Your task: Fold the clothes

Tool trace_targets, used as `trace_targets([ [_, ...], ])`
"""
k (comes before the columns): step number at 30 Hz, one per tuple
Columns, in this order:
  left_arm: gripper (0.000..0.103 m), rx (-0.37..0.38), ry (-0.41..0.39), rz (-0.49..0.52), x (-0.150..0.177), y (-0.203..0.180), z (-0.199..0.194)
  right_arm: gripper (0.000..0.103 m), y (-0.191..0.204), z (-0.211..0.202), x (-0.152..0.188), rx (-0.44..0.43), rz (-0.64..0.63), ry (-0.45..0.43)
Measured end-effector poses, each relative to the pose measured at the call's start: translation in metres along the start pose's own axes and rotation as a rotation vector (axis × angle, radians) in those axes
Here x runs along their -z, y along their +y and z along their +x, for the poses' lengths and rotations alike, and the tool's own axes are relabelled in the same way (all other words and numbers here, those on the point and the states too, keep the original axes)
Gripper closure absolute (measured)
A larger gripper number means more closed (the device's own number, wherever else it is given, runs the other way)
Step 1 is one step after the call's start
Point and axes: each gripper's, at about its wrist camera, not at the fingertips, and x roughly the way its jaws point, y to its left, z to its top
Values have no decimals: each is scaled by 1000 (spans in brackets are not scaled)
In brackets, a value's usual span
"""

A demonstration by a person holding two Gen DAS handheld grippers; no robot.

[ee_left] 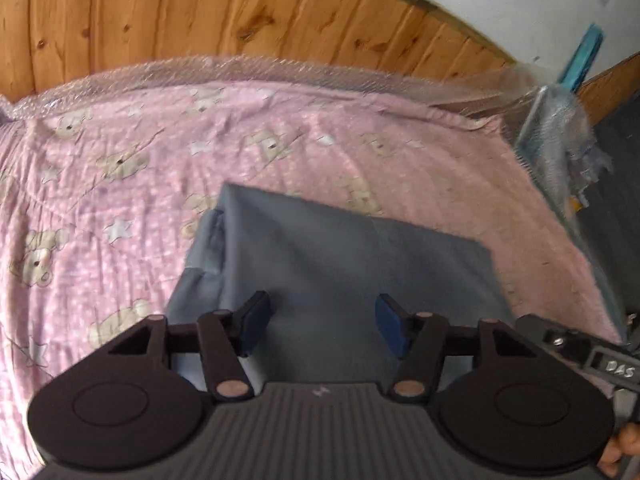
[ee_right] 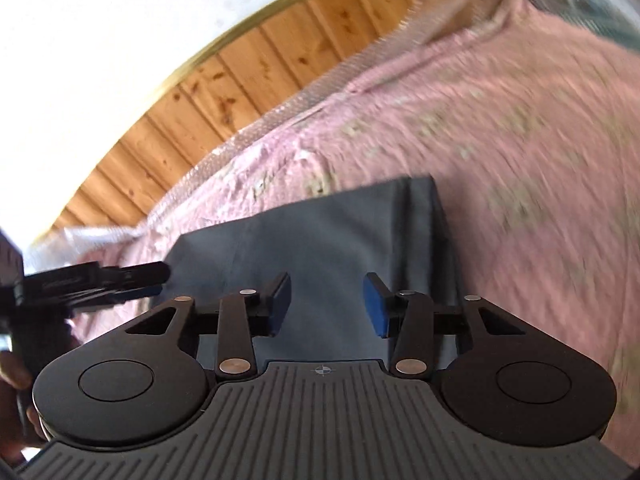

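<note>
Bed with pink teddy-print cover (ee_left: 120, 184), folded grey garment (ee_left: 340, 264) lying on it

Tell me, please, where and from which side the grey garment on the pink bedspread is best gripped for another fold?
Probably at a corner of the grey garment: the far left one lies free on the pink bedspread, with layers showing along the left edge. Bring the open left gripper in low from the left so one finger slips under that edge; the open right gripper could take the right edge likewise.

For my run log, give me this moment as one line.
left gripper open, empty | right gripper open, empty | grey garment folded on pink bedspread
</note>
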Motion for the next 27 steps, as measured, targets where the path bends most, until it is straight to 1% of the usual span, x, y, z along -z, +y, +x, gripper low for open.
trace_targets([
  [1, 41, -27, 28, -33, 5, 15, 11, 58, 0, 13, 1, 14, -58, 36],
  [2, 30, -49, 51, -69, 10, 30, 21, 58, -1, 27, 5, 36, -120, 81],
  [3, 30, -41, 49, -122, 13, 45, 22, 70, -3, 41, 9, 59, -182, 126],
  [4, 31, -31, 42, -170, 14, 55, 16, 78, -9, 51, 17, 83, -231, 162],
  [5, 39, -17, 34, -201, 11, 59, 6, 89, -19, 49, 22, 98, -241, 167],
  [6, 44, -2, 26, -231, 7, 62, -4, 87, -29, 43, 26, 107, -232, 158],
  [7, 43, 14, 13, -255, 4, 65, -13, 85, -37, 36, 24, 111, -209, 138],
  [8, 42, 39, -18, -246, -3, 61, -21, 72, -44, 27, 19, 111, -178, 113],
  [9, 39, 49, -34, -223, -13, 54, -23, 70, -51, 18, 14, 111, -146, 89],
  [10, 38, 58, -47, -202, -24, 48, -22, 69, -58, 10, 9, 111, -115, 64],
  [12, 38, 73, -42, -165, -46, 37, -6, 66, -56, 13, -14, 94, -105, 32],
  [14, 38, 36, -18, -136, -60, 27, 22, 63, -49, 35, -33, 65, -119, 32],
  [15, 38, -5, 2, -125, -61, 29, 34, 60, -45, 48, -42, 50, -126, 35],
  [16, 38, -43, 22, -120, -61, 32, 45, 59, -46, 61, -43, 49, -131, 56],
  [17, 38, -73, 43, -138, -58, 43, 52, 59, -50, 74, -40, 56, -135, 89],
  [18, 31, -109, 61, -159, -54, 53, 58, 59, -54, 88, -37, 63, -139, 121],
  [19, 26, -159, 68, -194, -50, 66, 56, 61, -61, 89, -34, 61, -126, 126],
  [20, 26, -151, 69, -226, -46, 76, 49, 67, -69, 84, -30, 53, -102, 115],
  [21, 31, -146, 71, -252, -42, 85, 41, 70, -77, 79, -27, 45, -78, 105],
  [22, 31, -149, 75, -244, -39, 87, 31, 59, -83, 67, -26, 53, -36, 90],
  [23, 31, -156, 73, -214, -38, 82, 19, 44, -87, 49, -25, 70, 2, 63],
  [24, 31, -163, 70, -184, -36, 78, 6, 42, -90, 28, -22, 61, 21, 32],
  [26, 31, -178, 56, -124, -31, 62, -15, 40, -88, -6, -12, 46, 31, 2],
  [27, 31, -161, 43, -100, -27, 52, -23, 38, -83, -21, -7, 55, 25, -9],
])
